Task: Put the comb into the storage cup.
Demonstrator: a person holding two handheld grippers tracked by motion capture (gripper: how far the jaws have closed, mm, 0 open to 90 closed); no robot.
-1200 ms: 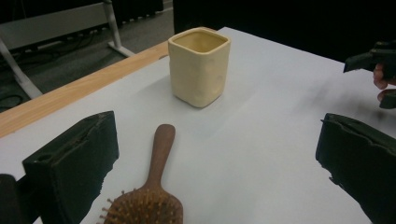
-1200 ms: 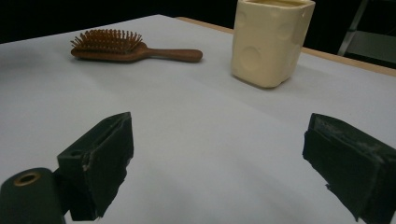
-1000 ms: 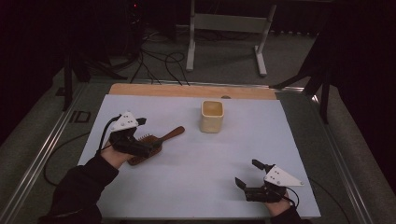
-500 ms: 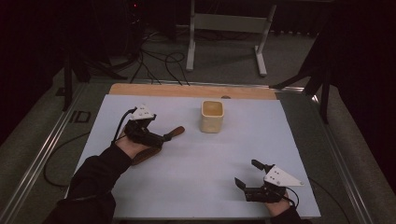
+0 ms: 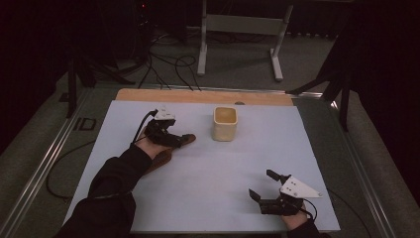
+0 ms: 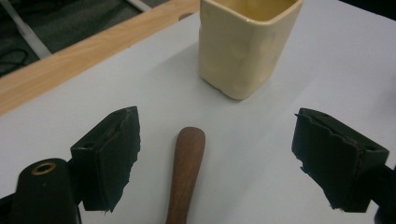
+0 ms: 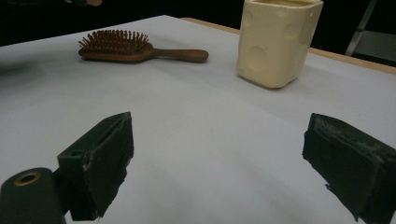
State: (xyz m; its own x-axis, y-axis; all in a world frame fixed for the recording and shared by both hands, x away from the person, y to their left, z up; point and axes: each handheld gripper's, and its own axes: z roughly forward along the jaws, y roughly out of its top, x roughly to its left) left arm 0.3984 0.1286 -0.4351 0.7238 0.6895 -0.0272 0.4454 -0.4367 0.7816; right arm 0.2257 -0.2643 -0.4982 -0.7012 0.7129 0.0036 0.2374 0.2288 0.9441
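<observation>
The left claw (image 6: pixel 215 154) straddles the hairbrush (image 6: pixel 184 179) handle — jaws wide but just closing, not yet touching — its long axis running straight up the frame.

Left hand-held gripper (image 5: pixel 171 138) jaws apart, just been closing, right hand-held gripper (image 5: pixel 264 191) open

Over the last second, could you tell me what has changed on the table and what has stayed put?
The left gripper moved along the wooden hairbrush from its head toward the handle end, nearer the cream cup. Its jaws have just been closing; the handle lies between them, not yet pinched. The brush, the cup and the open right gripper stayed where they were.
</observation>
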